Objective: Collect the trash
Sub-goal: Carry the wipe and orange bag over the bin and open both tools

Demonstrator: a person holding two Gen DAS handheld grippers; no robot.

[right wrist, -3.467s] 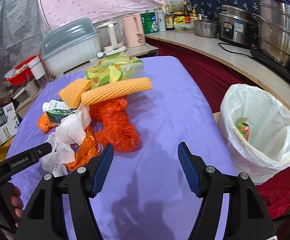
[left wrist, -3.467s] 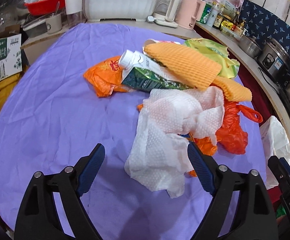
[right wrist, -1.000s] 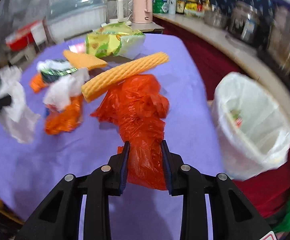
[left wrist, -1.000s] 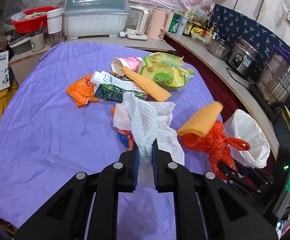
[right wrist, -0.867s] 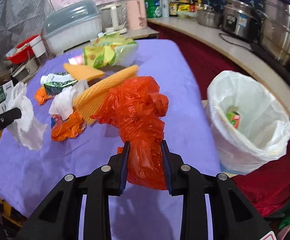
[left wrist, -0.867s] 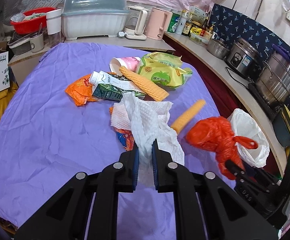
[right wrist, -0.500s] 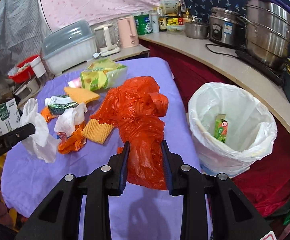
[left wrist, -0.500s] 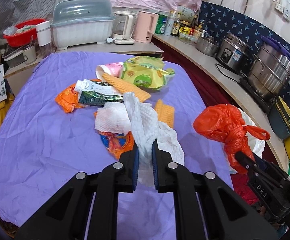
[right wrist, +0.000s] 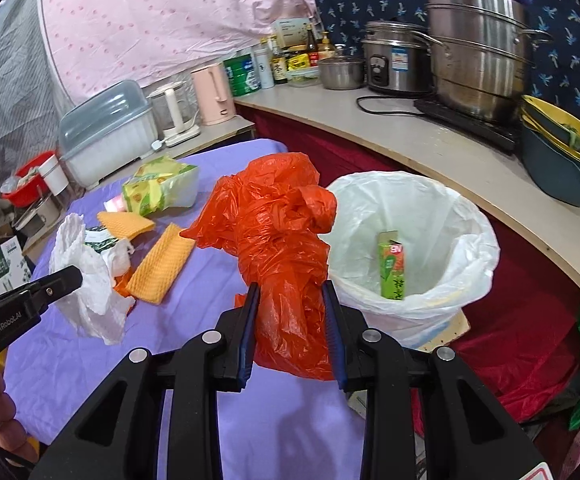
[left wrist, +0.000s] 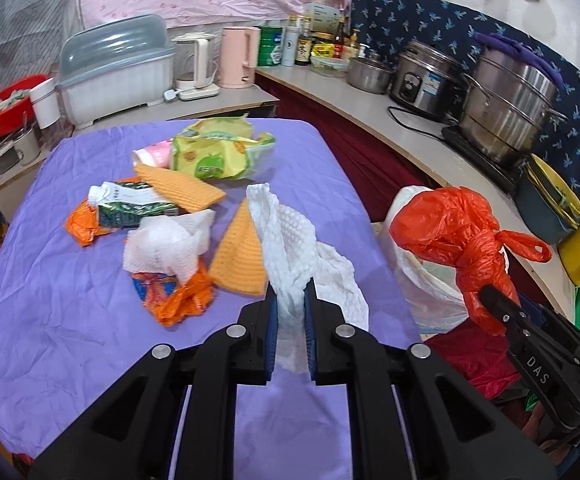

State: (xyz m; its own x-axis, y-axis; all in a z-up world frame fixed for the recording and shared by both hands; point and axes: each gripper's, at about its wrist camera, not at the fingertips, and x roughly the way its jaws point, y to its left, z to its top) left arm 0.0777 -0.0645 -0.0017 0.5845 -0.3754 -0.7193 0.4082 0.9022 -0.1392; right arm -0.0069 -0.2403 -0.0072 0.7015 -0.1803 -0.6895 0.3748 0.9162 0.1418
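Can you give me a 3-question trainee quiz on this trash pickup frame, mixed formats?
1. True or false: the right gripper is shut on the orange plastic bag.
2. Multiple choice: what is the left gripper holding between its fingers? A) a milk carton B) a white paper towel C) a yellow sponge
3. Fill in: the white-lined trash bin already holds one green ____.

Key:
1. True; both pads press on the bag, which hangs clear of the purple tablecloth.
2. B
3. drink carton
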